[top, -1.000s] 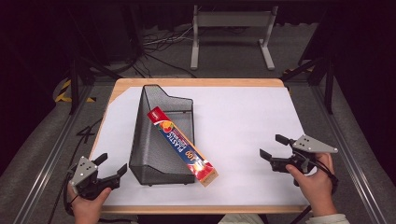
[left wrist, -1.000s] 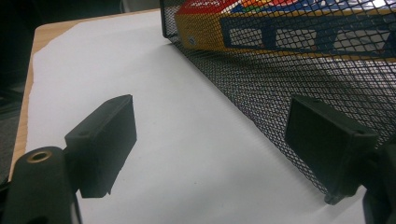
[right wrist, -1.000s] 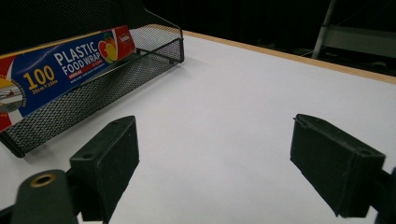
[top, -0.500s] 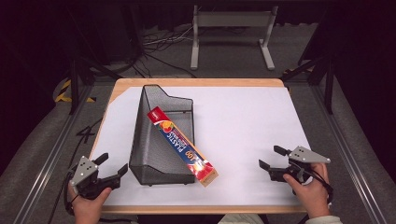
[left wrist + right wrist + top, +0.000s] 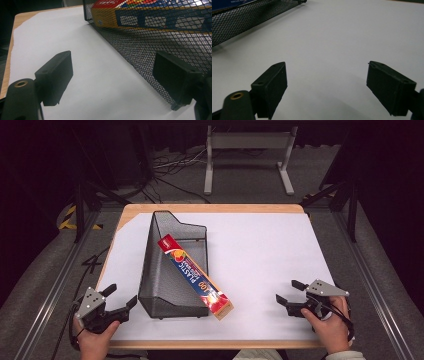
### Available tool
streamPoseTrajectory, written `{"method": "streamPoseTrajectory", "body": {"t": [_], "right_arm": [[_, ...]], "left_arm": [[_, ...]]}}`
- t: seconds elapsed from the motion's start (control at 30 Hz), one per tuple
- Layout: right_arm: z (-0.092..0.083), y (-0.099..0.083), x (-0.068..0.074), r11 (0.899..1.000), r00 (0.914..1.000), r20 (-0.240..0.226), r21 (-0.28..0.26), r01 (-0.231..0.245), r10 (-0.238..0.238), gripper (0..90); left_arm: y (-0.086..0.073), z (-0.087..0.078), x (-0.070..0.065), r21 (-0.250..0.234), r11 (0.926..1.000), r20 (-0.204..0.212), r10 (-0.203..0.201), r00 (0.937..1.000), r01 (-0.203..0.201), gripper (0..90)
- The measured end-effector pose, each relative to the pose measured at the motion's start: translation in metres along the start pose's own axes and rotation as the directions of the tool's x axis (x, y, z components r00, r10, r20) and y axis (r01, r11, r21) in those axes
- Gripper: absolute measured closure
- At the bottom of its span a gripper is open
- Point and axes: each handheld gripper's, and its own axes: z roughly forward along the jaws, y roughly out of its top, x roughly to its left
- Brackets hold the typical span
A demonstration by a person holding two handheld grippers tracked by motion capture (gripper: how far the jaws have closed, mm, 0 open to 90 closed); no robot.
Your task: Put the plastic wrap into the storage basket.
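Both tongs released, nothing between the pads. Left tongs (image 5: 119,299) sit at the lower left of the high view, parked on the tabletop (image 5: 260,250) edge just beside the near corner of the mesh basket (image 5: 150,280). In the left gripper view one pad (image 5: 53,75) hangs over bare white surface, the other is close against the mesh wall; I can't tell whether it touches.

Right tongs (image 5: 290,292) are at the lower right, low over the white sheet, well apart from everything. Their jaws have just closed a little but stand wide, nothing in the gap. Right gripper view: one pad (image 5: 270,86) over blank tabletop, basket (image 5: 242,17) far off at upper left.

The box of plastic wrap (image 5: 197,277) is the item in play. It lies diagonally: far end up inside the basket against the back, near end poking out over the low front rim, toward centre bottom of the frame. It's longer than the basket, so it can't lie flat inside; it leans on the rim. Through the mesh in the left gripper view I see its side (image 5: 155,17).

My read: left is placed to steady the basket, right is free to take the protruding end. Pulling on the box could drag the light mesh basket with it, so bracing makes sense.
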Motion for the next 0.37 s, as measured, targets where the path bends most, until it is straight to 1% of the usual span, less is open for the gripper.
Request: {"method": "streamPoseTrajectory", "body": {"t": [0.2,0.37], "right_arm": [[0.0015,-0.0005,-0.0003,1.0,1.0,-0.004,0.011,-0.005,0.005,17.6],[0.0005,0.0002,-0.0002,1.0,1.0,-0.008,-0.001,-0.005,0.005,17.6]], "left_arm": [[0.0,0.0002,-0.0001,-0.002,1.0,0.001,0.0,1.0,0.0,17.4],[0.0002,-0.0003,0.0,-0.004,1.0,-0.002,0.001,1.0,-0.001,17.4]]}}
